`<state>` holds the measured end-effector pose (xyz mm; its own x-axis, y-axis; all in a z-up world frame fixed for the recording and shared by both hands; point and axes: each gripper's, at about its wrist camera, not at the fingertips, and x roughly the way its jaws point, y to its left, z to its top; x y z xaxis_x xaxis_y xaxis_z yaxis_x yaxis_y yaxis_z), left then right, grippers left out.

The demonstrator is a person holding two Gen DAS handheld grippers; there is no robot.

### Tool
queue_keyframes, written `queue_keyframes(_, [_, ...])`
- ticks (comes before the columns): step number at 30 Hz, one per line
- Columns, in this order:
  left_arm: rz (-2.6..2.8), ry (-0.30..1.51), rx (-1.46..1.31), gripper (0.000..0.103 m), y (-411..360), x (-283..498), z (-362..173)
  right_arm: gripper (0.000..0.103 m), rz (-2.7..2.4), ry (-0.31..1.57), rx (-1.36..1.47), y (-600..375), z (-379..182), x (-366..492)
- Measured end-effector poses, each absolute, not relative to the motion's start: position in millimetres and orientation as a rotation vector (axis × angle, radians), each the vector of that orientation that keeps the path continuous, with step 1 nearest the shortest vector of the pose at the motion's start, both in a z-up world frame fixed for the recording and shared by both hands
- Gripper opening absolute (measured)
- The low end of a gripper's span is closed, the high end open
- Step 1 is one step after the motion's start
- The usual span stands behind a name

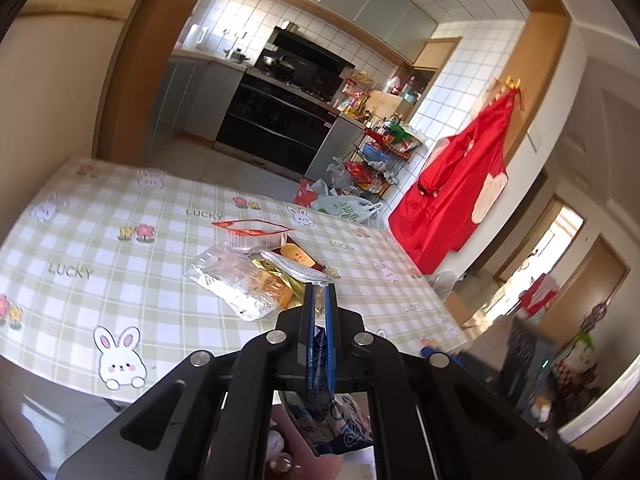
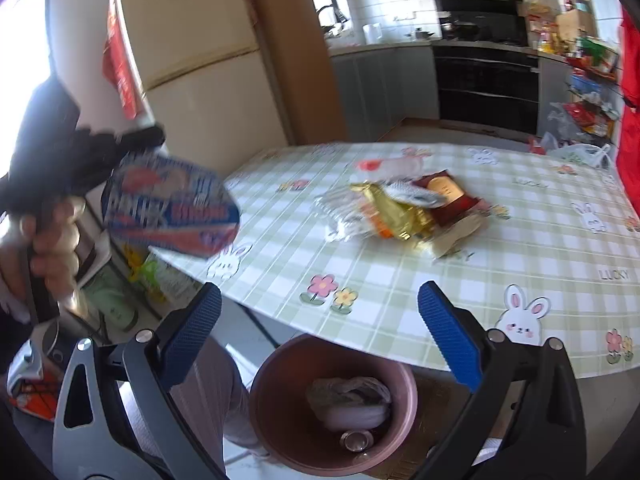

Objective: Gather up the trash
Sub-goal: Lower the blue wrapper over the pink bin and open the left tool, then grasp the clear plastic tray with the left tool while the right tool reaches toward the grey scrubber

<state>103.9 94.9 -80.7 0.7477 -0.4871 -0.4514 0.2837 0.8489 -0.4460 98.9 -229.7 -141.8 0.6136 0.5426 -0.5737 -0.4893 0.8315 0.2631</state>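
Step in hand, as judged: carrying trash to the bin.

Left gripper (image 1: 319,292): jaws pinched nearly together on a blue-and-white wrapper (image 1: 338,420), which hangs crumpled below and behind the fingers. In the right wrist view the same wrapper (image 2: 170,208) is seen blurred, held out beyond the table edge, up and to the left of the right tool, well short of the bin.

Right gripper (image 2: 320,332): fingers spread wide, nothing between them. A pink bin (image 2: 280,420) is seen directly below the open jaws, already holding a crumpled bag and a small can.

More trash is left ahead of both tools: a clear plastic tray (image 1: 228,276), a gold foil wrapper (image 2: 396,212), a red packet (image 2: 448,196) and a red-rimmed clear tub (image 1: 256,234), heaped together mid-table.

Next move, as judged: the wrapper needs to be brought over the bin mouth before the jaws are let apart; the right tool needs to be sent forward to the heap.

Surface: table (image 2: 520,264) covered in a green-checked cloth with rabbits and flowers. Room: tiled kitchen beyond, dark oven (image 1: 280,116), red apron (image 1: 452,192) hung to the right.
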Motion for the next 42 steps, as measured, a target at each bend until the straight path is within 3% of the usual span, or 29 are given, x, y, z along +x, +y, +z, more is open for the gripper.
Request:
queue_keyframes(9, [-0.496, 0.578, -0.264, 0.005, 55, 88, -82, 0.097, 0.471, 0.587, 0.143, -273, -109, 99])
queue_keyframes(22, [-0.519, 0.706, -0.303, 0.005, 25, 98, -125, 0.097, 0.436, 0.626, 0.199, -294, -126, 107])
queue_keyframes(24, [-0.526, 0.716, -0.288, 0.025, 19, 98, -129, 0.097, 0.432, 0.633, 0.217, -295, -128, 108])
queue_keyframes(25, [-0.52, 0.717, -0.269, 0.06, 16, 98, -129, 0.097, 0.433, 0.633, 0.219, -294, -128, 108])
queue_keyframes(26, [-0.505, 0.703, -0.255, 0.072, 14, 96, -128, 0.097, 0.433, 0.633, 0.216, -294, -127, 108])
queue_keyframes(30, [-0.425, 0.643, -0.166, 0.082, 12, 89, -122, 0.097, 0.422, 0.632, 0.193, -293, -128, 107])
queue_keyframes(32, [-0.356, 0.612, -0.101, 0.094, 12, 85, -121, 0.097, 0.416, 0.632, 0.191, -293, -128, 106])
queue_keyframes(42, [-0.168, 0.632, -0.106, 0.097, 47, 84, -138, 0.097, 0.364, 0.649, 0.129, -291, -134, 106])
